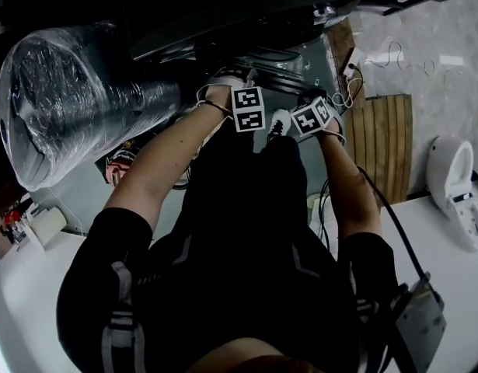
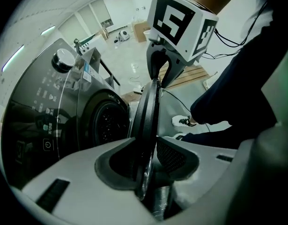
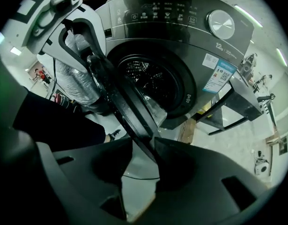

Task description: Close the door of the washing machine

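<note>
A dark grey front-loading washing machine (image 3: 162, 13) stands with its round door (image 3: 129, 111) swung partly out from the drum opening (image 3: 148, 81). Both gripper views show the door (image 2: 148, 111) edge-on. My left gripper (image 2: 151, 158) is shut on the door's rim, with a pad against each side. My right gripper (image 3: 144, 149) is open with the rim between its jaws, the rim lying against one pad. Each gripper shows in the other's view further along the rim: the right gripper (image 2: 158, 74), the left gripper (image 3: 94, 64). From the head view, both grippers (image 1: 248, 109) (image 1: 312, 119) point down, close together.
A big plastic-wrapped roll (image 1: 75, 92) lies left of the machine. A wooden pallet (image 1: 390, 146) and cables lie on the floor to the right. A white table (image 1: 448, 239) bears a white appliance (image 1: 456, 193). The person's legs and shoe (image 2: 183, 121) stand close to the door.
</note>
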`<state>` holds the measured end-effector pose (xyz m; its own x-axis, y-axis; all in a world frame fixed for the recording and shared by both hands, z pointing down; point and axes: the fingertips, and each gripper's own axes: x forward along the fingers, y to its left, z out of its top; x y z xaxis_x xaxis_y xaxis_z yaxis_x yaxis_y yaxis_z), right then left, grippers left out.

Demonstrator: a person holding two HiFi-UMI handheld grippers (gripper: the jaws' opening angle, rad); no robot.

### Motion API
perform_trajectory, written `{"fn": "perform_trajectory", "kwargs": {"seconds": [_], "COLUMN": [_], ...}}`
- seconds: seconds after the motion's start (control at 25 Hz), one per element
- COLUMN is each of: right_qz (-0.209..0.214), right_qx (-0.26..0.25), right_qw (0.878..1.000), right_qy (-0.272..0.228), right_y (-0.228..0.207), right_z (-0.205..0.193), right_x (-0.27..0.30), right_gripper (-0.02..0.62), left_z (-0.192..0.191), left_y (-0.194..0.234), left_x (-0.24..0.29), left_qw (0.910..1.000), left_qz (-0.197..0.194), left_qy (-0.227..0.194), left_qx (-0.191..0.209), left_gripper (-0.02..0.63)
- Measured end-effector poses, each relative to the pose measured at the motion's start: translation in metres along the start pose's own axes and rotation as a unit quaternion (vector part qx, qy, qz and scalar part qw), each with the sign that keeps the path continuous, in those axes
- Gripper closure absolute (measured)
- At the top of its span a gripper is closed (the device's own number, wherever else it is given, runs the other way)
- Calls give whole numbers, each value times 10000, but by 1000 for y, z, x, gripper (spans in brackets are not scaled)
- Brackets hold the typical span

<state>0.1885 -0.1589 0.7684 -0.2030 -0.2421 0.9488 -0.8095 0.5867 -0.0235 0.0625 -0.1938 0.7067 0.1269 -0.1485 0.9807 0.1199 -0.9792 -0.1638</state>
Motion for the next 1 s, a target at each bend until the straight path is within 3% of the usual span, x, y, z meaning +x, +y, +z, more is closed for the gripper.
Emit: {"fn": "perform_trajectory", "kwargs": {"seconds": [0.12, 0.28, 0.48, 0.6, 0.8, 0.88, 1.0], "right_qz": [-81, -226, -500, -720, -905, -876, -700], "right_qx": [-86, -145, -83, -69, 632, 899, 1339], "right_qw": [9999, 9996, 9986, 9973, 9939, 9921, 9885], "right_qy": [43, 116, 135, 122, 17, -7, -96], "right_y": [-11, -22, -40, -52, -70, -71, -66], "right_z": [10, 20, 33, 41, 38, 36, 39], "right_x": [1, 4, 7, 7, 0, 3, 12], "right_gripper": [436, 428, 407, 399, 406, 470, 501], "left_z": [1, -2, 1, 1, -1, -1, -2], "left_y": [11, 17, 32, 39, 48, 53, 55], "left_x": [0, 1, 2, 2, 3, 3, 4], "left_qw": [10000, 9993, 9996, 9991, 9995, 9995, 9995], "left_qz": [-11, -72, -156, -93, -89, -41, -68], "left_qy": [-43, -119, -153, -158, -180, -175, -135], "left_qx": [14, 340, 152, 373, 263, 256, 275], "left_gripper": [465, 468, 468, 468, 467, 468, 468]}}
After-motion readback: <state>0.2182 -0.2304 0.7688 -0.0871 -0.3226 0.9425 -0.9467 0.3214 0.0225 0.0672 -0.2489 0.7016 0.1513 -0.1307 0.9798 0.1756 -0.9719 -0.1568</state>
